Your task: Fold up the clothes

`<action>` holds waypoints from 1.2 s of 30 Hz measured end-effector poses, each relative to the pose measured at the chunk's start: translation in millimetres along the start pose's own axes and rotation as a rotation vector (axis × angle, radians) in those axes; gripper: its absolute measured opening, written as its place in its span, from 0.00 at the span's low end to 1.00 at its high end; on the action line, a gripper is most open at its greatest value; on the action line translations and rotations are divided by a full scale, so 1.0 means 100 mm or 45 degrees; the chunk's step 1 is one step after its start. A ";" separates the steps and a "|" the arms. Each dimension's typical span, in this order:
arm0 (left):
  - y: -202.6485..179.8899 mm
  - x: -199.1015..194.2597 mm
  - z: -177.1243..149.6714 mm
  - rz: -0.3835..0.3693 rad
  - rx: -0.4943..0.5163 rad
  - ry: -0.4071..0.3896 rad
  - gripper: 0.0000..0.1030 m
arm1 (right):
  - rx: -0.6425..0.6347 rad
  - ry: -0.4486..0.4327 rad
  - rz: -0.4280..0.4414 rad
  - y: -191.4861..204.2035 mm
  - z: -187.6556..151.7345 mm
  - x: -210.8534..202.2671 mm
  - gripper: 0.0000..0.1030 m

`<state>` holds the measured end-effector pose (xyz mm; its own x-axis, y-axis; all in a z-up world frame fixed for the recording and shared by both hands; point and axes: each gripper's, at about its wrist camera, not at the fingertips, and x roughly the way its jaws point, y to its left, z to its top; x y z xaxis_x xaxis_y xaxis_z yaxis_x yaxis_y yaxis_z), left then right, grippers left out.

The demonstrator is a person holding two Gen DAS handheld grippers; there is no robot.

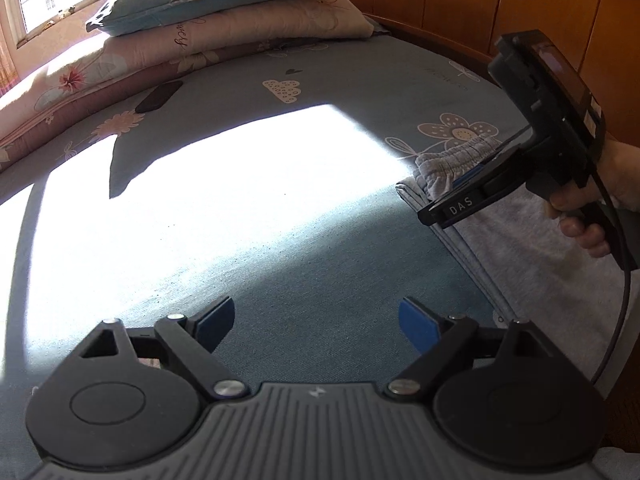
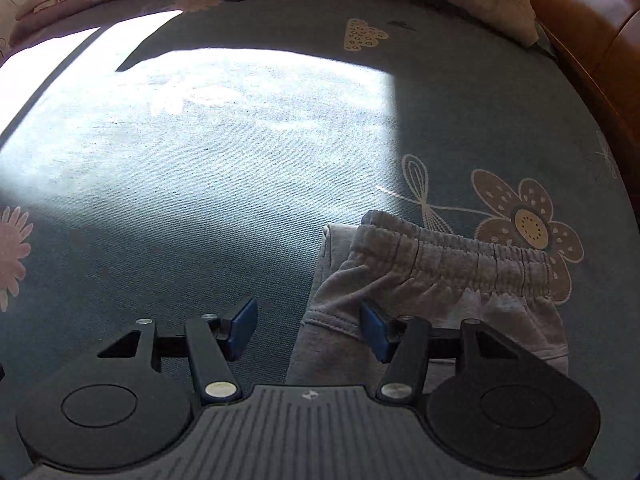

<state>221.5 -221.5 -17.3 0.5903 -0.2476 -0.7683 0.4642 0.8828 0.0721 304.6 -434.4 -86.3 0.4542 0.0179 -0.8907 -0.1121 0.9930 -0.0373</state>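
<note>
Both grippers are spread and holding nothing, so with the grey sweatpants [image 2: 420, 280] lying folded on the bed [image 2: 200, 200], the right gripper [image 2: 308, 328] probably wants to pinch the near left edge before folding again, while the left gripper [image 1: 316, 328] hangs over bare sheet.

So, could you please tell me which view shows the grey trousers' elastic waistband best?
The right wrist view: the gathered elastic waistband of the grey fabric trousers lies unobstructed across the frame. In the left wrist view, only a short stretch shows, the rest hidden behind the right hand-held gripper.
</note>
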 end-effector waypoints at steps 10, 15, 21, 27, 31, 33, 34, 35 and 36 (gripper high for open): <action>0.26 -0.37 0.18 0.118 0.034 -0.344 0.99 | 0.226 -0.073 -0.108 0.22 -0.13 -0.40 0.60; 0.42 -0.36 0.15 0.036 0.008 -0.286 0.99 | 0.407 0.005 -0.136 0.31 -0.68 -0.41 0.61; 0.38 -0.23 -0.15 0.025 0.002 -0.194 0.99 | 0.387 0.109 -0.118 0.59 -1.29 -0.47 0.62; 0.17 -0.13 -0.30 0.013 0.024 -0.114 0.99 | 0.465 0.161 -0.117 0.61 -1.74 -0.62 0.66; 0.01 -0.15 -0.27 -0.015 0.049 -0.119 0.99 | 0.490 0.204 -0.052 0.64 -1.92 -0.70 0.66; -0.08 -0.12 -0.24 -0.020 0.059 -0.114 0.99 | 0.481 0.169 -0.071 0.62 -1.94 -0.80 0.66; -0.11 -0.10 -0.22 -0.024 0.058 -0.110 0.99 | 0.482 0.154 -0.097 0.58 -1.95 -0.83 0.67; -0.15 -0.08 -0.21 -0.029 0.052 -0.106 0.99 | 0.490 0.147 -0.121 0.55 -1.97 -0.83 0.69; -0.19 -0.07 -0.20 -0.035 0.046 -0.101 0.99 | 0.522 0.177 -0.113 0.49 -2.00 -0.78 0.71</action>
<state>195.4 -228.3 -26.3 0.6266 -0.3038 -0.7177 0.5038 0.8605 0.0755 86.7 -410.1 -109.4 0.3201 -0.0573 -0.9457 0.2942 0.9548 0.0417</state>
